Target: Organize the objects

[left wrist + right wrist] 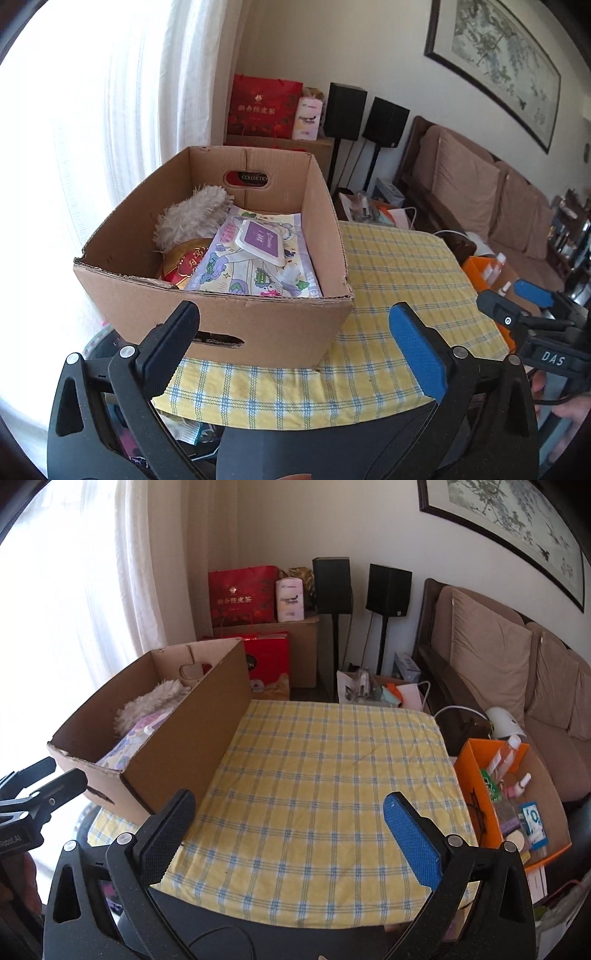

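An open cardboard box (pixel 280 328) (pixel 192 734) stands on the left of a table under a yellow checked cloth (pixel 402 295) (pixel 332 775). Inside it lie a fluffy beige duster head (pixel 192 218) (pixel 151 701), a flat pack of wet wipes (pixel 258 258) with a purple lid, and a red and gold packet (pixel 184 264). My left gripper (pixel 295 347) hangs open in front of the box's near wall, nothing between its fingers. My right gripper (pixel 288 830) is open over the bare cloth to the right of the box, and shows at the right edge of the left wrist view (pixel 517 295).
An orange box (pixel 476 794) of small bottles and packets sits right of the table. A brown sofa (pixel 517 657) runs along the right wall. Behind the table are two black speakers (pixel 332 585) on stands, red gift bags (pixel 242 594) and a white curtain (pixel 74 609).
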`<action>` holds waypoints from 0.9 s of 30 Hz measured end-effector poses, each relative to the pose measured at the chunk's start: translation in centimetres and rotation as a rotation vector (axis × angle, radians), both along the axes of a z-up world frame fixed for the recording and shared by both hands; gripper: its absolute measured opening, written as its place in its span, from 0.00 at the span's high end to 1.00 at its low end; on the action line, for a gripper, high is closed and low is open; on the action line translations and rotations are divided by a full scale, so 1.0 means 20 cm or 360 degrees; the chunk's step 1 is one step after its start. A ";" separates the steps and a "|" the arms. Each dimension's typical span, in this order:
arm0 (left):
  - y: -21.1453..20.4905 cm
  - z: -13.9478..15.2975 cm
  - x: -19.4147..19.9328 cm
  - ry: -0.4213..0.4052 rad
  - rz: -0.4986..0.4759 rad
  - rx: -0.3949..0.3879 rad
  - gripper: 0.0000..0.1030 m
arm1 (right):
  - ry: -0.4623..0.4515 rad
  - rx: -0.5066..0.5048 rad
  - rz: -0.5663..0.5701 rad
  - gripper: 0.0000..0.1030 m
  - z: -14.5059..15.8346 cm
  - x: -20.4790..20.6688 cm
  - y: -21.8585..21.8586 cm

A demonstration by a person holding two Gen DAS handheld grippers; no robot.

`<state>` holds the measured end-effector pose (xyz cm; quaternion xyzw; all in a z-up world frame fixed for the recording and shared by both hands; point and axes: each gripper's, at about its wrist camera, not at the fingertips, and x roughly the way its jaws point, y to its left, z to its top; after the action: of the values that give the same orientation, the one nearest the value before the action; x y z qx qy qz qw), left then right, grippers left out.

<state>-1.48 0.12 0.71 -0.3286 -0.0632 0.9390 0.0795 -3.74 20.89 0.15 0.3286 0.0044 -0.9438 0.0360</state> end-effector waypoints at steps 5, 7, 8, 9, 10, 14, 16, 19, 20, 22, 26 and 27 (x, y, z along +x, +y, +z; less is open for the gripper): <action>0.02 0.01 0.04 0.0008 0.0037 -0.0038 0.00 | 0.0025 0.0005 -0.0035 0.01 0.00 0.06 0.01; 0.03 0.01 0.05 -0.0011 0.0044 -0.0066 0.00 | 0.0033 -0.0027 -0.0049 0.01 0.00 0.09 0.03; 0.04 0.01 0.05 -0.0018 0.0044 -0.0074 0.00 | 0.0033 -0.0041 -0.0055 0.01 0.01 0.10 0.03; 0.05 0.00 0.06 -0.0026 0.0039 -0.0077 0.00 | 0.0035 -0.0053 -0.0061 0.01 0.01 0.11 0.04; 0.05 0.00 0.06 -0.0029 0.0034 -0.0079 0.00 | 0.0036 -0.0057 -0.0071 0.01 0.01 0.13 0.05; 0.07 -0.01 0.08 -0.0046 0.0033 -0.0137 0.00 | 0.0046 -0.0038 -0.0092 0.00 0.00 0.18 0.05; 0.07 -0.01 0.10 -0.0048 0.0038 -0.0153 0.00 | 0.0049 -0.0019 -0.0095 0.01 0.00 0.20 0.05; 0.05 0.00 0.11 -0.0047 0.0051 -0.0139 0.00 | 0.0052 -0.0004 -0.0088 0.01 0.00 0.21 0.04; 0.05 0.01 0.11 -0.0043 0.0057 -0.0136 0.00 | 0.0051 -0.0006 -0.0086 0.01 0.00 0.22 0.04; 0.03 0.02 0.12 -0.0026 0.0074 -0.0135 0.00 | 0.0050 -0.0007 -0.0085 0.01 -0.01 0.22 0.04; 0.01 0.03 0.13 -0.0014 0.0094 -0.0143 0.00 | 0.0057 0.0006 -0.0098 0.01 0.00 0.24 0.04; 0.01 0.03 0.14 -0.0012 0.0099 -0.0142 0.00 | 0.0058 0.0006 -0.0101 0.01 0.00 0.24 0.04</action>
<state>1.23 0.25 1.30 -0.3333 -0.0318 0.9416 0.0352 1.01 21.69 0.11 0.3113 -0.0036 -0.9503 0.0052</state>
